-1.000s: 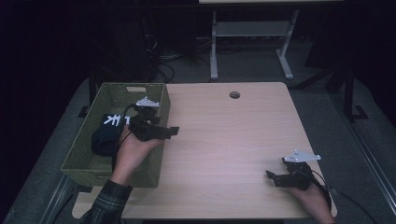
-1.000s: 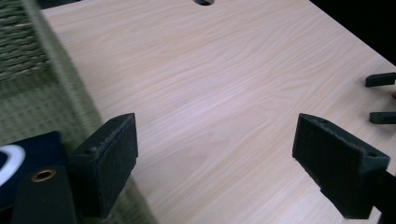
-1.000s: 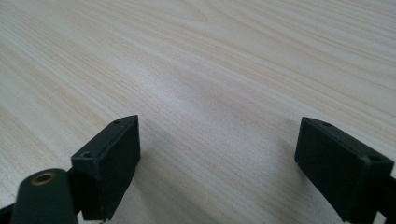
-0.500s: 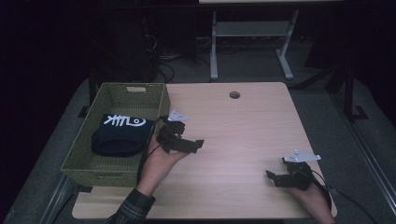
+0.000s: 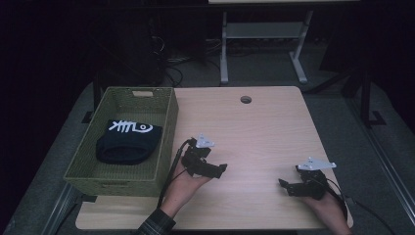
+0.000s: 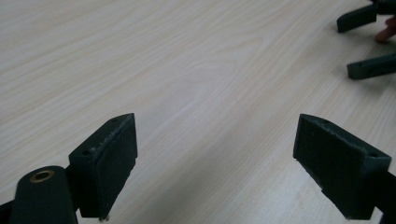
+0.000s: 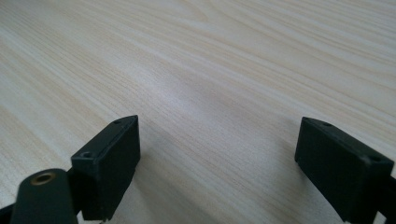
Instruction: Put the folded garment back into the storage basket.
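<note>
My left gripper [image 5: 221, 169] rests low over the wooden table [image 5: 254, 127], just right of the green basket [image 5: 166, 132], and points right. In the left gripper view its jaws stand wide apart, the left gripper [image 6: 215, 172] open with only bare wood between them. My right gripper [image 5: 285, 186] sits near the table's front right corner, pointing left. In the right gripper view the right gripper [image 7: 217, 172] is open too, nothing between its pads. A dark folded cloth with a white fish-bone print [image 5: 125, 142] lies inside the basket. The other gripper's two jaw tips [image 6: 369, 44] show far off in the left gripper view.
The woven green basket stands on the table's left side, its rim well above the tabletop. A round cable hole [image 5: 245, 100] is at the table's back middle. A white metal frame [image 5: 262, 44] stands on the dark floor behind the table.
My left gripper has moved out of the basket, rightwards and down to the tabletop, leaving the dark cloth lying in the basket. The right gripper has stayed put.
</note>
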Demonstrator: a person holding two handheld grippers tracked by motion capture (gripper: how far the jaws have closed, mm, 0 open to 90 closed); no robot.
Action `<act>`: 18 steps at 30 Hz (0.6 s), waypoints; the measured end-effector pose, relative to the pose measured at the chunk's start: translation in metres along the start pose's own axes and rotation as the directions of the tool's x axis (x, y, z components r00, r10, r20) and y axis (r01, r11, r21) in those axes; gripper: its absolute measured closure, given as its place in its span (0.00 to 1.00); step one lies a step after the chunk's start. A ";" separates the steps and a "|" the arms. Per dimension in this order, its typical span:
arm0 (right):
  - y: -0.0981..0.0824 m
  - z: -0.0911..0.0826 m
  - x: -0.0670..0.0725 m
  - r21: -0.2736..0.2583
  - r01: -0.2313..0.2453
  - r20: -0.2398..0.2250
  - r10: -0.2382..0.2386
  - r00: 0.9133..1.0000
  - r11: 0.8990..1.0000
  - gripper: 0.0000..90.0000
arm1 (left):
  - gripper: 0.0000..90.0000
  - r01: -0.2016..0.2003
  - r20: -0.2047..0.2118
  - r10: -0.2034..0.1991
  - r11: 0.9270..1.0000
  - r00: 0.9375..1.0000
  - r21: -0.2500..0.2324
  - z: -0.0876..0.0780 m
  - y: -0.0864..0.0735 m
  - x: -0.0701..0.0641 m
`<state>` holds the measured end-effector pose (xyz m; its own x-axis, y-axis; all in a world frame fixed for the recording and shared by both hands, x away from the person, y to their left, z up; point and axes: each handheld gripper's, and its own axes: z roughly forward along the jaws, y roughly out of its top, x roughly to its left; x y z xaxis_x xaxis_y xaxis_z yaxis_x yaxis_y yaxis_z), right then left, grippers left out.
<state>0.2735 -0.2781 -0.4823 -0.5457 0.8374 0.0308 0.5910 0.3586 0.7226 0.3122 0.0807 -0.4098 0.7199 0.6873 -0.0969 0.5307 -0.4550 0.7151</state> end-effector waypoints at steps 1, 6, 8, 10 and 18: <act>0.000 0.000 0.000 0.000 -0.001 0.000 0.001 1.000 1.000 0.15 | 0.15 -0.009 -0.007 0.009 1.000 1.000 0.000 0.003 -0.003 -0.001; 0.000 0.000 0.000 0.000 0.000 0.000 0.000 1.000 1.000 0.15 | 0.15 -0.017 -0.006 0.017 1.000 1.000 0.001 0.014 -0.014 0.000; 0.000 0.000 0.000 0.000 0.000 0.000 0.000 1.000 1.000 0.15 | 0.15 -0.031 -0.007 0.031 0.999 0.999 0.013 0.019 -0.018 0.001; 0.000 0.000 0.000 -0.002 0.005 0.001 -0.005 1.000 1.000 0.15 | 0.15 -0.034 -0.014 0.034 0.999 0.999 0.008 0.023 -0.023 0.003; 0.000 0.000 0.000 -0.004 0.009 -0.001 -0.009 1.000 1.000 0.15 | 0.15 -0.045 -0.023 0.045 0.999 0.999 0.005 0.032 -0.034 0.012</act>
<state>0.2738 -0.2783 -0.4825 -0.5514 0.8338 0.0255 0.5843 0.3642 0.7252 0.3167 0.0867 -0.4574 0.7327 0.6788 -0.0485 0.5000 -0.4887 0.7150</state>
